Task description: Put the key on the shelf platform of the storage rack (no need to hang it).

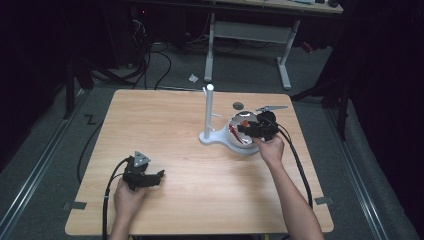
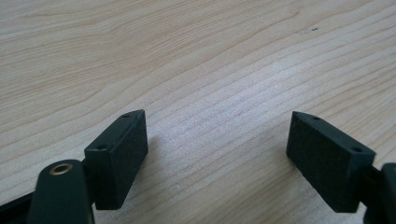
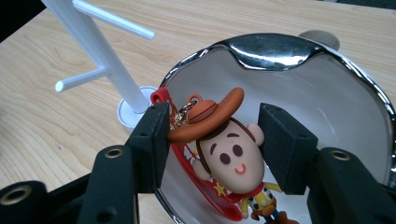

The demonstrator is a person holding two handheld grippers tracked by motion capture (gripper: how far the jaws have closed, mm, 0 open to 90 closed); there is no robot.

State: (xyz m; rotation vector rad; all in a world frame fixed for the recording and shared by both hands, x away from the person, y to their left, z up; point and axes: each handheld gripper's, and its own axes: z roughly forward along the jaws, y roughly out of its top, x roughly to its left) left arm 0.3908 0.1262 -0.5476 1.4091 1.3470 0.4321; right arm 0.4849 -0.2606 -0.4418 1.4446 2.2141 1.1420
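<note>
A cowboy figure keychain [image 3: 229, 151] with a brown hat and a red strap [image 3: 161, 95] lies inside a white bowl with a chrome rim [image 3: 275, 46]. My right gripper [image 3: 212, 140] reaches into the bowl and is shut on the figure's head, one pad against the hat brim and the other by the ear. In the high view this gripper [image 1: 245, 129] sits over the bowl [image 1: 235, 141] at the table's right. A white peg stand [image 1: 208, 115] rises just left of the bowl. My left gripper [image 1: 159, 176] rests near the front left, open over bare wood [image 2: 217, 149].
A small grey disc [image 1: 238, 105] and a thin metal piece [image 1: 271, 108] lie on the table behind the bowl. The stand's side pegs [image 3: 79, 81] stick out close to my right gripper. Cables trail off the table's front from both grippers.
</note>
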